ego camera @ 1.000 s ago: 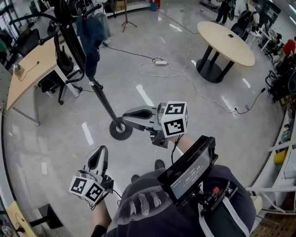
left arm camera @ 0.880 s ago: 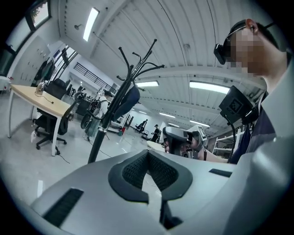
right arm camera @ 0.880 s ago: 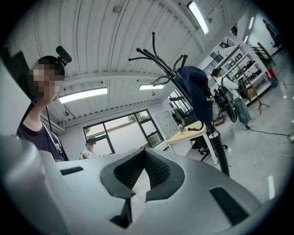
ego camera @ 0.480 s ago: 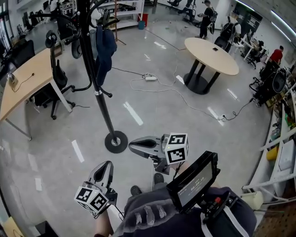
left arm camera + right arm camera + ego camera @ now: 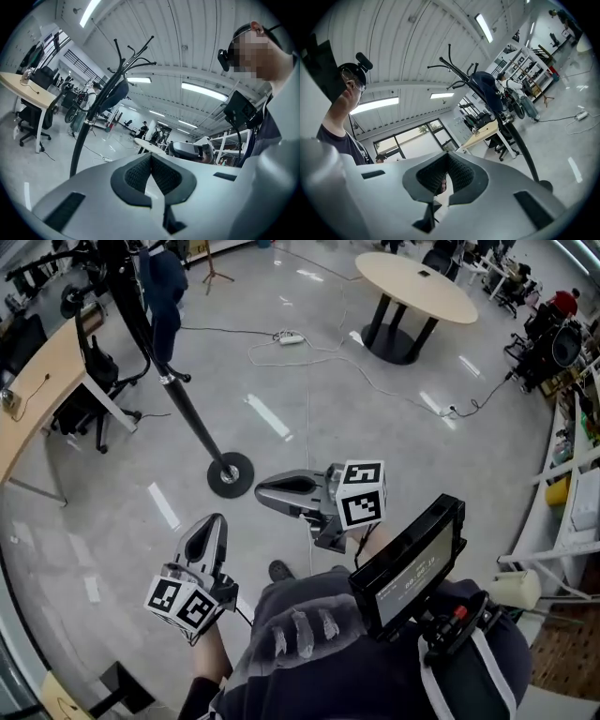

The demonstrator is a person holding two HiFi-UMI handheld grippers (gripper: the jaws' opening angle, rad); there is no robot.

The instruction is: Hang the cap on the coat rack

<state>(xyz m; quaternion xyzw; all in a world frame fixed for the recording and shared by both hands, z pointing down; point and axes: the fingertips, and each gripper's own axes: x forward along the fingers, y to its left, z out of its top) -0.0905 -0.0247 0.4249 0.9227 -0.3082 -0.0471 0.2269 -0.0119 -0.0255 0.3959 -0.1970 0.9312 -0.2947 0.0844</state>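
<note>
We hold both claws in front of us, each with nothing in it. The left claw has its jaws pressed together, and the right claw is closed just the same. The dark blue cap hangs high on the coat rack, well apart from both claws, ahead and to our left. The rack's round base stands near the right claw's tip.

Coat rack, power strip on floor
</note>
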